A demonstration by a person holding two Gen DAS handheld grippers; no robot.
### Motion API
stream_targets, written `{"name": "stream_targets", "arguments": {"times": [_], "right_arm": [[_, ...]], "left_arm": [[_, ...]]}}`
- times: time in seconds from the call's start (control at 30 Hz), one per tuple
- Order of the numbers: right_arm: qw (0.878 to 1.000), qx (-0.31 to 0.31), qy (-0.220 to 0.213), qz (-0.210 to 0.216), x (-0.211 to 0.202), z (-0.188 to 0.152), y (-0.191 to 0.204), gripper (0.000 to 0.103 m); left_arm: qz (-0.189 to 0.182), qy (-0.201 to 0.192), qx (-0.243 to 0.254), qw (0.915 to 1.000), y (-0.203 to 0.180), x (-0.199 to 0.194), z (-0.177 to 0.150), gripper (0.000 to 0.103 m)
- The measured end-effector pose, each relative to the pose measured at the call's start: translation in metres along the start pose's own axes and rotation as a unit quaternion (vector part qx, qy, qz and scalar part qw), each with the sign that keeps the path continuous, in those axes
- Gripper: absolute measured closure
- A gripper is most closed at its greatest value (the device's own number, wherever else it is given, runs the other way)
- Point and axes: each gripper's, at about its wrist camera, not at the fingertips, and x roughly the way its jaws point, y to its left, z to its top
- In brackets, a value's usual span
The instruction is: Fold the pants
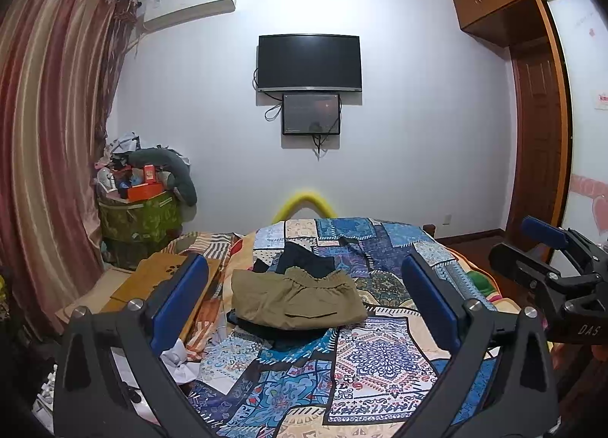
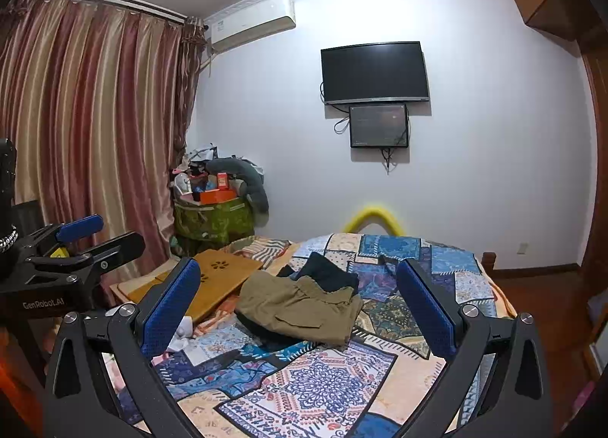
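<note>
Home bedroom: bed (image 1: 380, 362), curtains (image 1: 49, 134), television (image 1: 308, 62)

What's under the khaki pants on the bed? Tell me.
A dark garment shows beneath the folded khaki pants, its edge sticking out at the front. How far it extends underneath is hidden.

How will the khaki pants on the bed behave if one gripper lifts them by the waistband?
The khaki pants look like soft woven cloth, so probably floppy: the folded layers would likely fall open. They seem light. The elastic waistband is bunched, so it may stretch.
</note>
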Motion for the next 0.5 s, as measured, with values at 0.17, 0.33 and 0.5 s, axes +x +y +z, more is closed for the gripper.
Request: {"name": "stream_targets", "arguments": {"times": [0.17, 0.33, 0.5], "right_arm": [[1.000, 0.004, -0.001, -0.004, -0.0028, 0.0020, -0.0021, 0.001], [1.000, 0.004, 0.000, -0.007, -0.0036, 0.0028, -0.0027, 0.001], [1.000, 0.004, 0.000, -0.008, -0.0047, 0.0030, -0.0033, 0.001]], "left_arm": [[-0.004, 0.000, 0.005, 1.0000, -0.0013, 0.0016, 0.0007, 0.000], [-0.008, -0.001, 0.005, 1.0000, -0.0021, 0.0015, 0.0009, 0.000], [-0.009, -0.001, 0.004, 0.9999, -0.0028, 0.0015, 0.0010, 0.000]]}}
